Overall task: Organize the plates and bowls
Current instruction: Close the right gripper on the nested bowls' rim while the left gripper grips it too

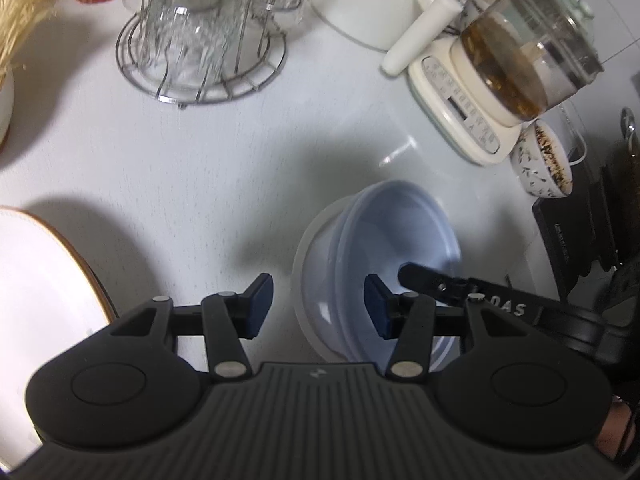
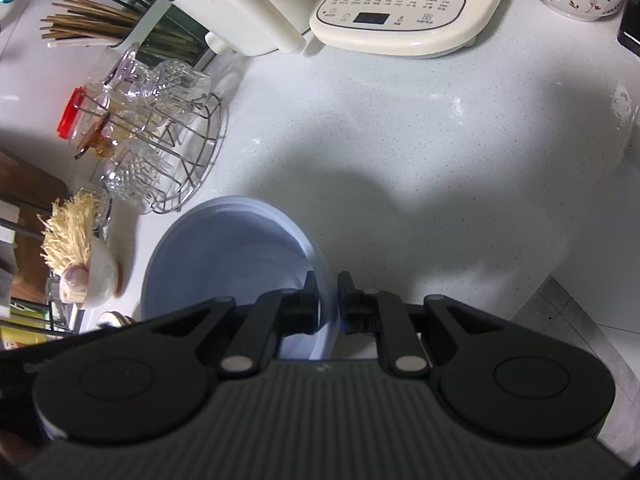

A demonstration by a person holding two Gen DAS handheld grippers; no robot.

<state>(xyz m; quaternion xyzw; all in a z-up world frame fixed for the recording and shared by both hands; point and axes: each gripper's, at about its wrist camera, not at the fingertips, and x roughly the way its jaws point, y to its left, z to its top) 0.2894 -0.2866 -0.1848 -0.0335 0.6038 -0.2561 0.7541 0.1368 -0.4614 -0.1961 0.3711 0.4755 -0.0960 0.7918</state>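
Right gripper (image 2: 328, 300): jaws clamped on right rim of blue bowl (image 2: 224, 256), one finger inside, one outside. Bowl tilted, mouth facing left gripper; round, no long axis; in left view sits nested in white bowl (image 1: 304, 248), near table (image 2: 400, 152) centre. Left gripper (image 1: 320, 306): jaws apart, empty, just beside bowl rim. White plate (image 1: 36, 280) at left. Beyond: wire rack (image 1: 200, 64) with glasses, kettle (image 1: 528, 48) on base, patterned bowl (image 1: 540, 160).

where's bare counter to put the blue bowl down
Bare counter lies open between the wire glass rack, the cream appliance base and the blue bowl. Crowded along the back edge, and at the left by the white plate.
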